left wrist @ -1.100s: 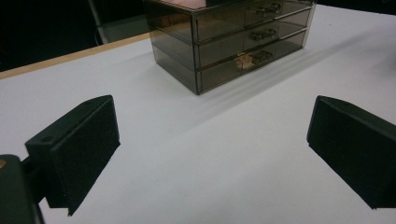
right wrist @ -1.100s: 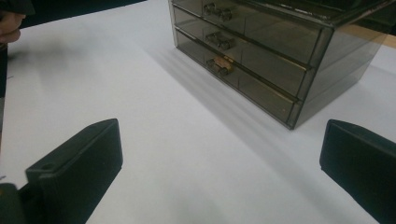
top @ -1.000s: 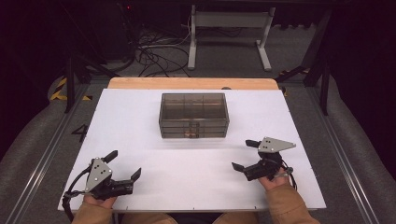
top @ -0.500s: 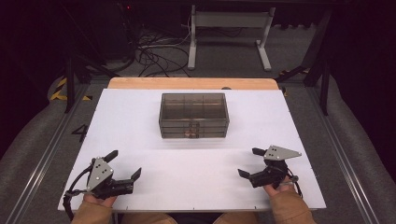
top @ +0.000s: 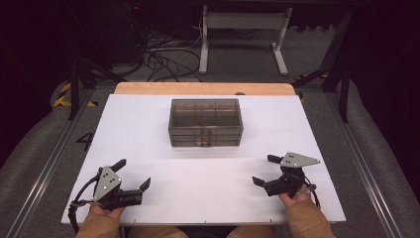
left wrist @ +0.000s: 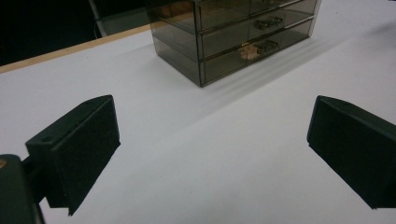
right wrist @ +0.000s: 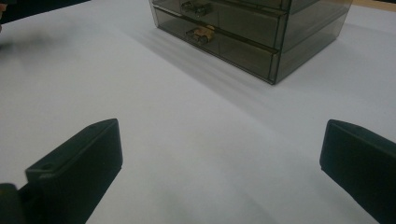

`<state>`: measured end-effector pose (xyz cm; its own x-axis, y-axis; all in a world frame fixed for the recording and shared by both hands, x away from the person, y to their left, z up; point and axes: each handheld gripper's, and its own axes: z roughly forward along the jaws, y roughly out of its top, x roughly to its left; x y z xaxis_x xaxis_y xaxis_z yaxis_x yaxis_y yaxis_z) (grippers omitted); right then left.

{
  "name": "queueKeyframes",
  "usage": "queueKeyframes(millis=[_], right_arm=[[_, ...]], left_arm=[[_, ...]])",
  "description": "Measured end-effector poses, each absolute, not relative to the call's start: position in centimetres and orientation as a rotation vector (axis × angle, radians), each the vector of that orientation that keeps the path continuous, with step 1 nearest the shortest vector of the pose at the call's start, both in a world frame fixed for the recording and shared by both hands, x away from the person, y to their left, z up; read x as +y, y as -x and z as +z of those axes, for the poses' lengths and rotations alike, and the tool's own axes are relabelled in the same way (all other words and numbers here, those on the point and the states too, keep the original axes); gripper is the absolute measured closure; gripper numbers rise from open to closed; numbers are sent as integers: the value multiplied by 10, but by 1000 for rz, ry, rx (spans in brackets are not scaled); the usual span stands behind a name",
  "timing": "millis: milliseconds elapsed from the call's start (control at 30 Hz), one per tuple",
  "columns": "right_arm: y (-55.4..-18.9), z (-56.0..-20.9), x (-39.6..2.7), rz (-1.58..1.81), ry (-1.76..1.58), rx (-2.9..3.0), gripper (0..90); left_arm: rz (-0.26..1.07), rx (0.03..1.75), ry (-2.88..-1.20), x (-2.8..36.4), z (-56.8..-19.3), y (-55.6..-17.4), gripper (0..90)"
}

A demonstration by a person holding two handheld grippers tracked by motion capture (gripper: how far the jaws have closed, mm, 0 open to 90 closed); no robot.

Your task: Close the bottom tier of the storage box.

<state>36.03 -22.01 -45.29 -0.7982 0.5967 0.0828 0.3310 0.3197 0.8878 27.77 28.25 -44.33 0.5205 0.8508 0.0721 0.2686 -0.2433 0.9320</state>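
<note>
White table [top: 208, 198] takes up the middle of the high view, wood strip [top: 203, 89] along its far edge, dark floor with cables [top: 158, 54] and a metal stand [top: 242, 29] across the top of frame. Smoky clear drawer box [top: 205, 122] sits at centre of the high view, a bit toward the far edge, drawers closed, fronts facing the person. Same drawer box at top centre-right of the left gripper view [left wrist: 233, 32] and top centre-right of the right gripper view [right wrist: 261, 32]; a small tan item [right wrist: 203, 31] is visible through a lower drawer front.

Left gripper [top: 133, 176] at lower left of the high view, low over the table, jaws spread wide, gripping nothing. Right gripper [top: 263, 169] at lower right, jaws likewise spread, empty. Both well apart from the drawer box. In each gripper view the two black jaws stand far apart at the bottom corners, bare white table between them. Sleeves at the bottom edge.
</note>
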Motion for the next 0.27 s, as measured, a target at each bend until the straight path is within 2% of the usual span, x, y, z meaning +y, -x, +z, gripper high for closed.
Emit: queueKeyframes(millis=[267], right_arm=[[-360, -454, -219, 1461, -836, 2337, 0]], left_arm=[[701, 959, -1752, 286, -444, -279, 29]])
